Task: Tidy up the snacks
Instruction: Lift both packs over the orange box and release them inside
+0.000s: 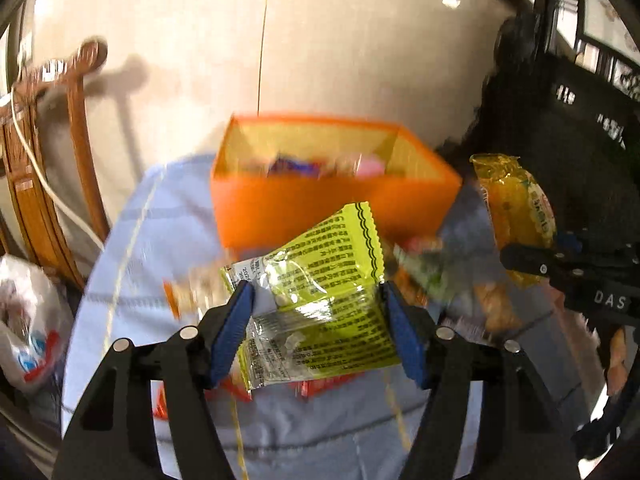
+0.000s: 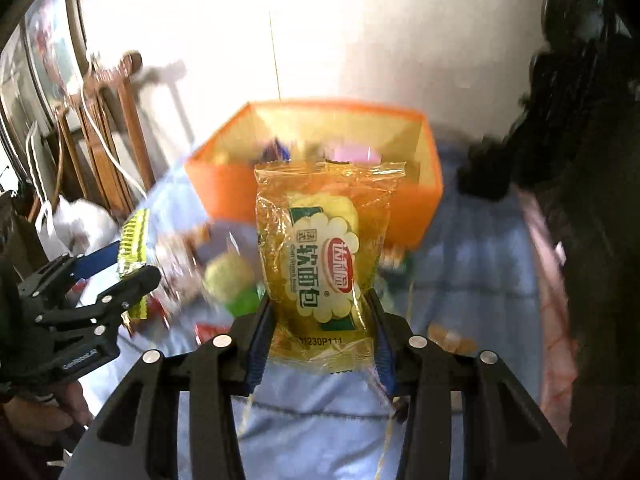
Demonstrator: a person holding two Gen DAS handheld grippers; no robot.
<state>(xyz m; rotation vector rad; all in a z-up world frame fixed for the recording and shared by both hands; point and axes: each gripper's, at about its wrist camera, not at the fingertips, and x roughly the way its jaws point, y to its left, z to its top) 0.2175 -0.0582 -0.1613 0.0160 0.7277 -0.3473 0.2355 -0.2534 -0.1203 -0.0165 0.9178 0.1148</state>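
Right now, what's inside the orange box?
The orange box holds a few wrapped snacks: something blue and a pink pack show above the near wall. The motion blur and that wall hide whatever lies lower down.

Both fisheye views are motion-blurred and bent at dark edges; bright light washes out the floor [image 2: 340,40], glare on the packets' [image 1: 320,292] wrappers

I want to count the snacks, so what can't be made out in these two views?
- Contents of the orange box: blurred in both views, partly behind its near wall.
- Loose snacks on the blue cloth: motion-blurred, hidden by the yellow-green packet and the bread packet.
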